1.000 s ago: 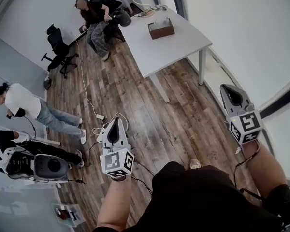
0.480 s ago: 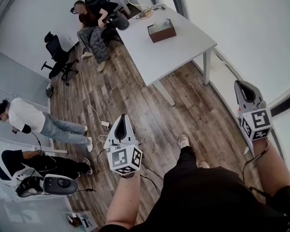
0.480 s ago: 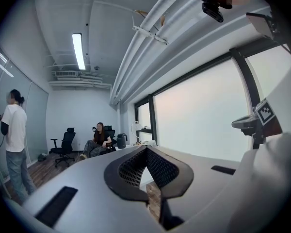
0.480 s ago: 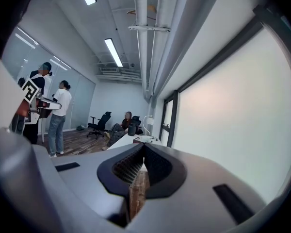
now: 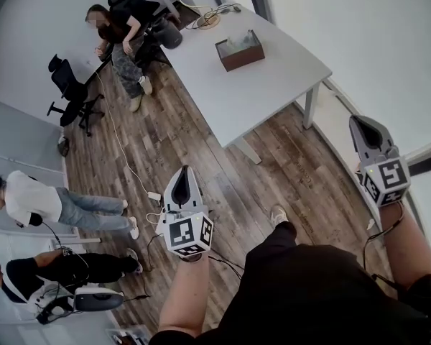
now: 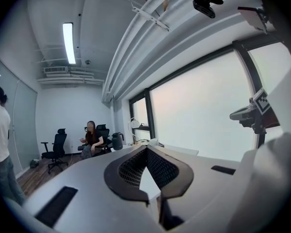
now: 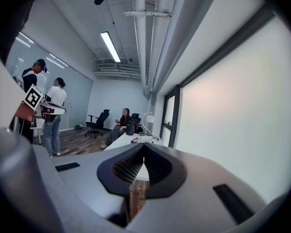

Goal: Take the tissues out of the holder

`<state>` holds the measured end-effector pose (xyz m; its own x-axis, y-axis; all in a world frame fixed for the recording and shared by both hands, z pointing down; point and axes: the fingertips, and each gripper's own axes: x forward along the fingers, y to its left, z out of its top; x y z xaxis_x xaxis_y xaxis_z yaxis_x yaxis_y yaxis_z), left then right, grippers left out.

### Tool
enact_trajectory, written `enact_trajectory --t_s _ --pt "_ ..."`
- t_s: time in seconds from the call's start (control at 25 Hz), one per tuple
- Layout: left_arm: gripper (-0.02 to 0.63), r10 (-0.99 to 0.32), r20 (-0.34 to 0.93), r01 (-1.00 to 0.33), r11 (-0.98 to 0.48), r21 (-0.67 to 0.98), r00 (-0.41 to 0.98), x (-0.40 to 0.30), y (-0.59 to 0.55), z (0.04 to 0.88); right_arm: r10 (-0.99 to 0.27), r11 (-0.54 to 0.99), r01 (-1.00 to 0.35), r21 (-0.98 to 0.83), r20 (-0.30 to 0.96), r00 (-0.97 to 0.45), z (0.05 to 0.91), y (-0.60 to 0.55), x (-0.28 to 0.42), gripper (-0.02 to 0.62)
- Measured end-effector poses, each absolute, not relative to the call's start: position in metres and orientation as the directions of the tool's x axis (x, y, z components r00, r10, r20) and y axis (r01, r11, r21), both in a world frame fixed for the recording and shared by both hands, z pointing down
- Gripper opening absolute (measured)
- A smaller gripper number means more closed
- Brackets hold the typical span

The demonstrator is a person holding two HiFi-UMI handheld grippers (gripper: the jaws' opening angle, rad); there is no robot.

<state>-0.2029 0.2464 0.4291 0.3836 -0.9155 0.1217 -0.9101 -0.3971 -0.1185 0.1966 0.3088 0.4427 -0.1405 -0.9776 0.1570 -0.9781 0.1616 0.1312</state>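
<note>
The tissue holder (image 5: 239, 50) is a brown open-topped box with pale tissue inside, standing on the far part of a white table (image 5: 273, 85). Both grippers hang in the air over the wooden floor, well short of the table. My left gripper (image 5: 181, 174) points toward the table's near corner, its jaws together with nothing between them (image 6: 146, 148). My right gripper (image 5: 360, 123) is out to the right by the window wall, jaws also together and empty (image 7: 144, 146). The holder (image 7: 136, 140) shows small and far off past the right jaws.
A person sits on a chair (image 5: 118, 31) at the table's far left end, beside a desk lamp and cables (image 5: 201, 9). An empty office chair (image 5: 68, 92) stands nearby. A cable (image 5: 122, 149) trails across the floor. Two more people (image 5: 29, 200) and a machine (image 5: 93, 299) are at left.
The view has shifted toward the table, which now lies nearer and more central. Both grippers have kept their pose, jaws still together. The people at left have slid lower in the view.
</note>
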Motion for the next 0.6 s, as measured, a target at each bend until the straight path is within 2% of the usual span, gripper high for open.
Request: enact_trajectory --t_s 0.28,0.6 --pt "0.005 -0.897 0.105 -0.892 -0.440 -0.106 0.430 -0.216 0.153 0.426 -0.970 0.189 -0.971 0.143 0.183 -0.162 0.448 0.225 0.165 0.003" --pt "0.005 -0.864 0.119 -0.866 -0.498 -0.056 0.489 -0.220 0.078 0.439 -0.971 0.162 -0.969 0.187 0.208 -0.122 0.442 0.162 0.157 0.003"
